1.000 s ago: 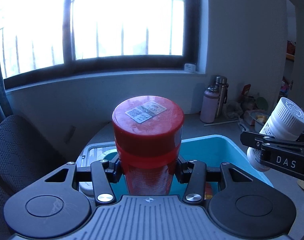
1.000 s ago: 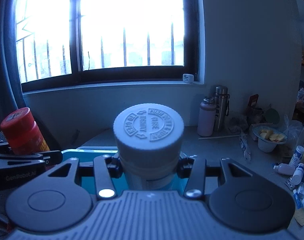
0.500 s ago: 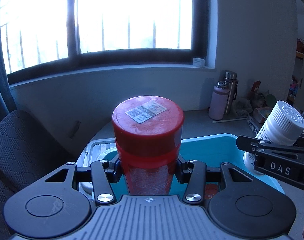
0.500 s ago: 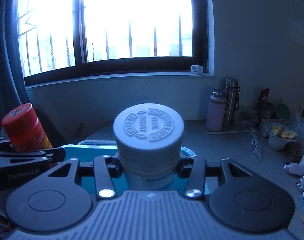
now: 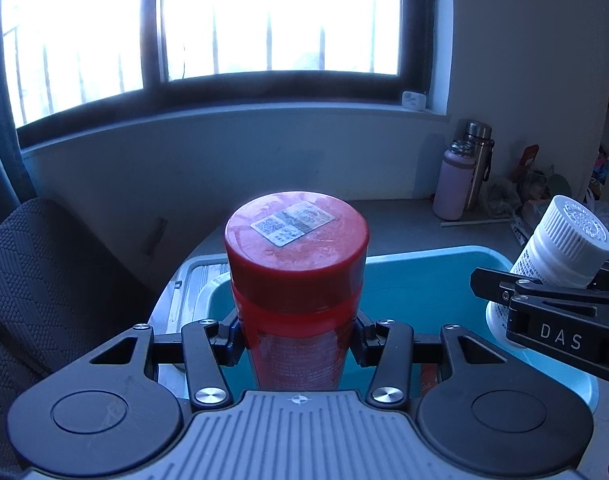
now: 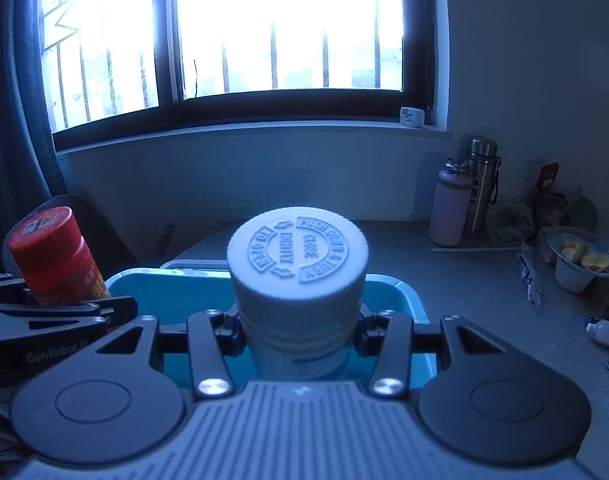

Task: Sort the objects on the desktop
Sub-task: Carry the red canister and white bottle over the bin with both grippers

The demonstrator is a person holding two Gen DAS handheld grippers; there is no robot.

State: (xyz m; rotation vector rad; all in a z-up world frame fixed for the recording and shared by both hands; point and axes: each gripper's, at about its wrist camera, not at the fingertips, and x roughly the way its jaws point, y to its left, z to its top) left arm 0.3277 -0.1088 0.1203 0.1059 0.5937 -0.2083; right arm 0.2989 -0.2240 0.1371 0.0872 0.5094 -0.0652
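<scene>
My left gripper (image 5: pixel 298 340) is shut on a red-capped bottle (image 5: pixel 296 264), upright, held over the blue bin (image 5: pixel 424 280). My right gripper (image 6: pixel 298 332) is shut on a white pill bottle (image 6: pixel 298 264) with a child-proof cap, also held over the blue bin (image 6: pixel 168 292). Each held bottle shows in the other view: the white bottle (image 5: pixel 560 248) at the right of the left wrist view, the red bottle (image 6: pixel 56 256) at the left of the right wrist view. The bin's floor is mostly hidden.
Two flasks (image 6: pixel 464 196) stand at the back by the wall. A cup with food (image 6: pixel 580 264), packets and small bottles (image 6: pixel 604 330) clutter the desk's right side. A fabric chair (image 5: pixel 44 280) stands at left. A white lid or tray (image 5: pixel 200 280) lies under the bin.
Both views have panned a little left, so the flasks and clutter shifted right in frame. Both bottles stay gripped over the bin.
</scene>
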